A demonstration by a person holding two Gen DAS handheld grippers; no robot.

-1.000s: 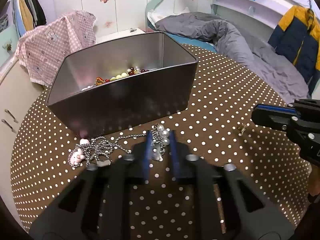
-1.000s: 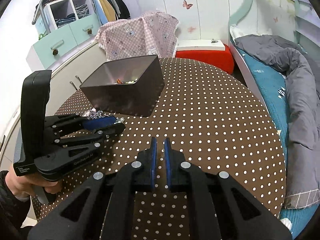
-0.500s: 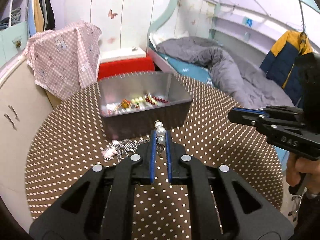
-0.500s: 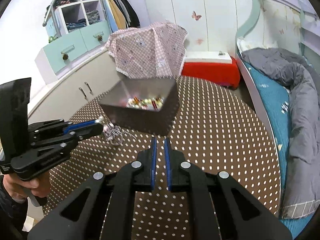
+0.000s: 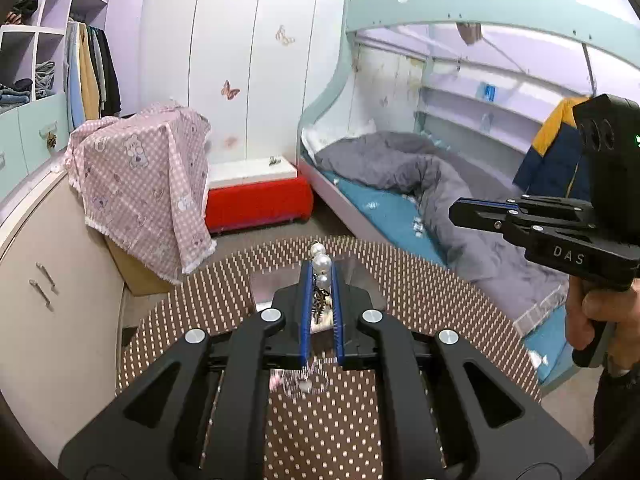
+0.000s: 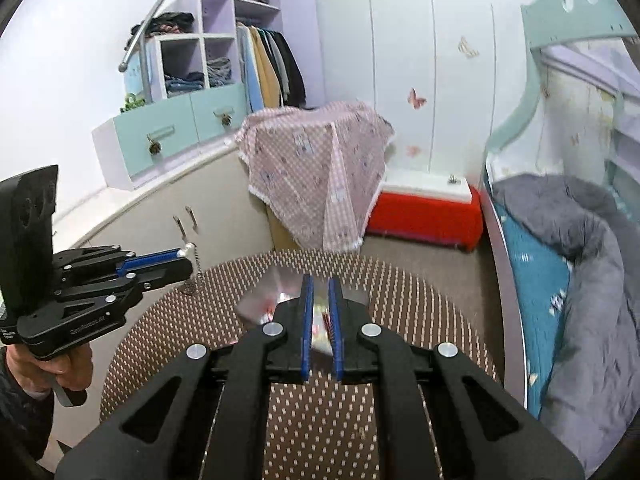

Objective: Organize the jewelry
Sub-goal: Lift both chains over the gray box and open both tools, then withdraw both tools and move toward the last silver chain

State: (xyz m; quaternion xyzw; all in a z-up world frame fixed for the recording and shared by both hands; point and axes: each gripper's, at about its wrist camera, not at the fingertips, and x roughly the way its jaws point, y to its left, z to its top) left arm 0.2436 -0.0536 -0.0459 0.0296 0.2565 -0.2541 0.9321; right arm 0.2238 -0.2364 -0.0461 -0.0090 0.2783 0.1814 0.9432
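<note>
My left gripper (image 5: 320,276) is shut on a pearl and chain necklace (image 5: 321,264) and holds it high above the table; its chain hangs down below the fingers (image 5: 298,380). In the right wrist view the left gripper (image 6: 176,262) shows at the left with the chain (image 6: 195,274) dangling from its tip. The silver metal box (image 6: 276,292) with beads inside sits on the brown dotted round table (image 6: 420,308), mostly hidden behind my fingers. My right gripper (image 6: 319,288) is shut with nothing in it, raised above the box; it also shows in the left wrist view (image 5: 464,210).
A pink checked cloth (image 5: 140,184) drapes over a box beyond the table. A red and white bench (image 5: 256,196), a bunk bed with grey duvet (image 5: 420,184) and beige cabinets (image 5: 48,300) surround the table.
Both grippers have risen well above the table. The left one lifted the pearl necklace off the tabletop, its chain now hanging free. The box now looks small and far below.
</note>
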